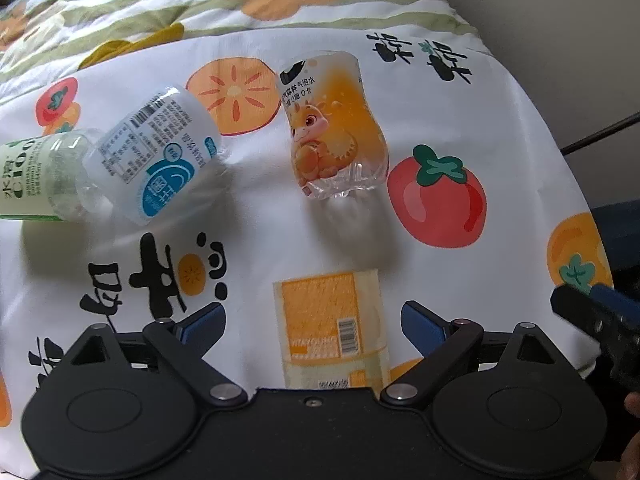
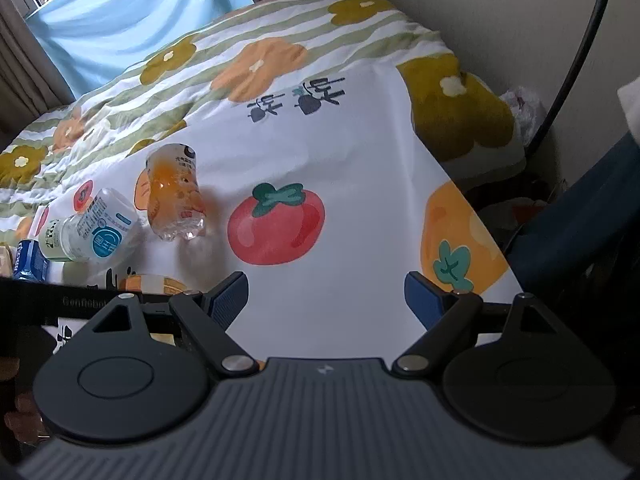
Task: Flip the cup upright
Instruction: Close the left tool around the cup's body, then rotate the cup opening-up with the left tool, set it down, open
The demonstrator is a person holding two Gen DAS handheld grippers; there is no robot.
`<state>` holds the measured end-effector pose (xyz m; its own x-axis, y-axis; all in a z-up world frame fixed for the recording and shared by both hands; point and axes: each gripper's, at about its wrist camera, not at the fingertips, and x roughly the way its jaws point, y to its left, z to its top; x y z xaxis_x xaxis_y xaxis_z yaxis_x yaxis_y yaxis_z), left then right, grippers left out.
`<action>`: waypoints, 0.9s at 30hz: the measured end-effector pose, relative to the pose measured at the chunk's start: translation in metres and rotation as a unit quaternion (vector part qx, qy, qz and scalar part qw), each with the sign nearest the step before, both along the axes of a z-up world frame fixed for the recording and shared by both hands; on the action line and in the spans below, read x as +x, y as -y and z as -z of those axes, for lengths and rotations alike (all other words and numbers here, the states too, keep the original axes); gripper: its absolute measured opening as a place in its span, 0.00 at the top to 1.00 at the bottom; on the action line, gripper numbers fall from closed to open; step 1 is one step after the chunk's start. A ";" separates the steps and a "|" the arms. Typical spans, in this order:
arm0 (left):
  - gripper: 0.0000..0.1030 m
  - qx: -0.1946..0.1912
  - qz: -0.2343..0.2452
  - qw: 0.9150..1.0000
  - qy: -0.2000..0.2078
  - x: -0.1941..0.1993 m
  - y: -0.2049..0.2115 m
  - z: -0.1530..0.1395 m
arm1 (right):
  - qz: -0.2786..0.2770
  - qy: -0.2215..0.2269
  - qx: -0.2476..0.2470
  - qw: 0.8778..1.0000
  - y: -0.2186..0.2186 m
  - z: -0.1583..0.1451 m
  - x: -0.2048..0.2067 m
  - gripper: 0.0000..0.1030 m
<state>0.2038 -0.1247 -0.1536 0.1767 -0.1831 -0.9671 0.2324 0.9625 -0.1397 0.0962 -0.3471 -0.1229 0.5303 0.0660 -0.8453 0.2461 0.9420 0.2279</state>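
1. Fruit-printed cloth [image 1: 328, 240] covers the surface by a striped quilt.
2. Left wrist view: the left gripper [image 1: 312, 320] has its fingers spread, holding nothing, straddling the yellow cup [image 1: 332, 320] lying at bottom centre. An orange bottle [image 1: 334, 128] lies at centre and a white bottle [image 1: 152, 156] at left.
3. Right wrist view: the right gripper [image 2: 324, 292] is spread and idle over bare cloth; only a sliver of cup shows at lower left, plus a window curtain [image 2: 120, 24].
4. Judging by this, the flip has not begun; grasping and righting remain.

Both grippers: black linkage bodies, round hubs, silver pivot screws, blue ribbed fingers [image 1: 208, 322]; right gripper [image 2: 326, 298] has a grey ridged base.
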 end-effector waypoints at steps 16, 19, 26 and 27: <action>0.26 0.017 -0.011 0.998 -0.064 0.019 0.010 0.020 | -0.002 -0.001 0.012 1.000 0.017 0.010 0.011 0.03; 0.37 0.013 -0.015 0.997 -0.077 0.020 0.010 0.024 | -0.002 0.000 0.014 1.000 0.017 0.011 0.013 0.03; 0.39 0.004 -0.004 0.999 -0.052 0.012 0.010 0.009 | -0.004 0.003 0.017 1.000 0.015 0.009 0.013 0.03; 0.39 0.001 -0.002 0.999 -0.042 0.010 0.010 0.005 | -0.004 0.004 0.017 1.000 0.015 0.008 0.013 0.03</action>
<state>0.2139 -0.1345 -0.1582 0.0961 -0.1803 -0.9789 0.2155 0.9639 -0.1564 0.1089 -0.3621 -0.1308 0.5364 0.0989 -0.8381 0.2375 0.9353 0.2624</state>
